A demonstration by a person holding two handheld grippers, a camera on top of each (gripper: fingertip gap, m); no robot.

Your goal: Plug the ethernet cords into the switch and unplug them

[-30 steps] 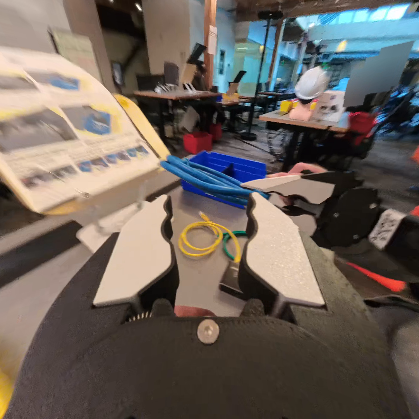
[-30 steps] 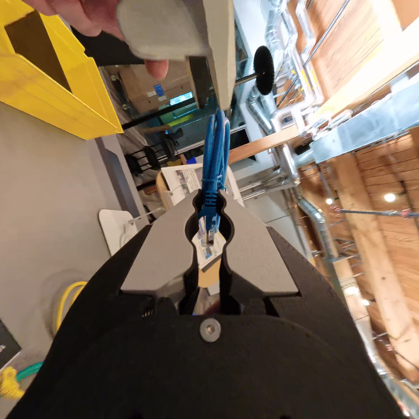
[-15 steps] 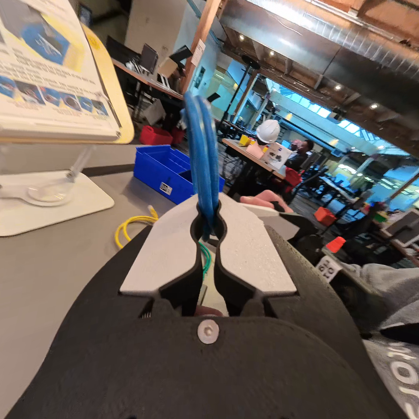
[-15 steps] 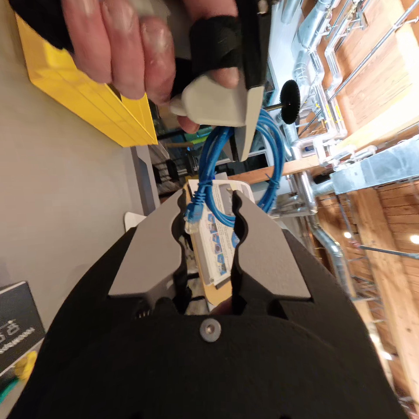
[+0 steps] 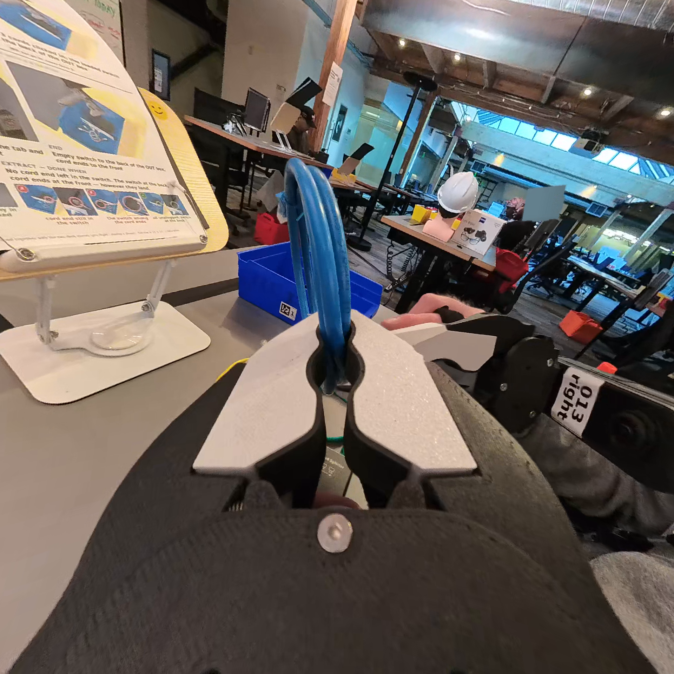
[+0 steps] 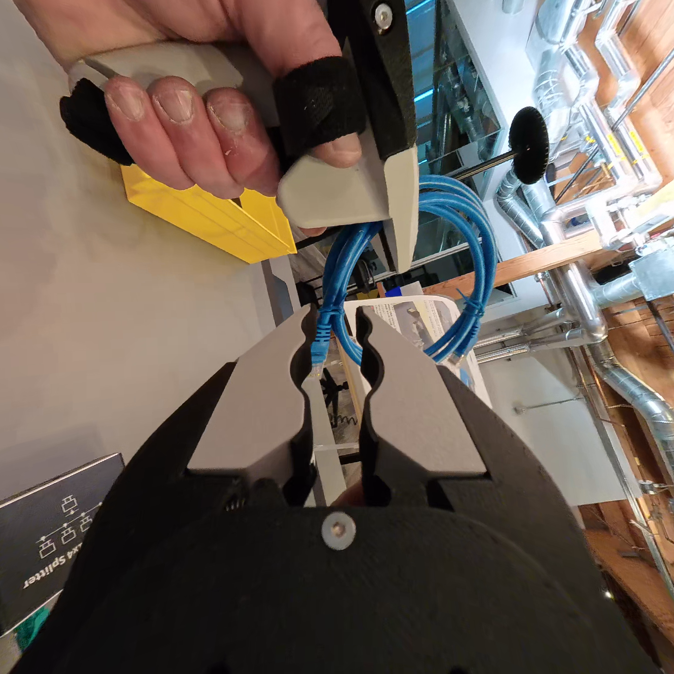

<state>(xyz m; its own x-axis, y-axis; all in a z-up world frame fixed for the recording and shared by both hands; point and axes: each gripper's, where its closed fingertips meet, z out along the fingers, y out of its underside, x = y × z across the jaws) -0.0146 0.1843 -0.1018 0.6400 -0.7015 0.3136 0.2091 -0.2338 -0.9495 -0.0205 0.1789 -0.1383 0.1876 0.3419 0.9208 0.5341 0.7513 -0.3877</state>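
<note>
Left gripper (image 5: 333,337): clamped shut on the blue ethernet cord (image 5: 321,255), the bundled loops pinched in the notch at its fingertips and arching up above the table.

Blue cord, other side: from the right wrist view the coil (image 6: 470,277) hangs below the left gripper's grey finger (image 6: 401,219), tied with small blue zip ties, one plug dangling at the far end of the loop.

Right gripper (image 6: 333,321): jaws parted, not gripping anything. One plug of the blue cord (image 6: 318,350) hangs in the gap close to one finger; I cannot tell whether it touches.

Hand (image 6: 204,120): a person's hand wraps the left gripper's handle, one finger through a black strap.

Switch (image 6: 54,525): a dark box with white diagrams, lying on the grey table (image 6: 109,328) beside the right gripper, no cord visibly plugged in from here.

Yellow cord (image 5: 231,364): a sliver shows on the table, just left of the left gripper's fingers.

Green cord (image 5: 333,437): a strand shows through the gap between the left gripper's fingers.

Blue bin (image 5: 270,281): sits on the table behind the raised cord.

Yellow bin (image 6: 219,219): lies on the table beyond the hand.

Instruction sheet on a stand (image 5: 91,146): stands to the left on a white base.
</note>
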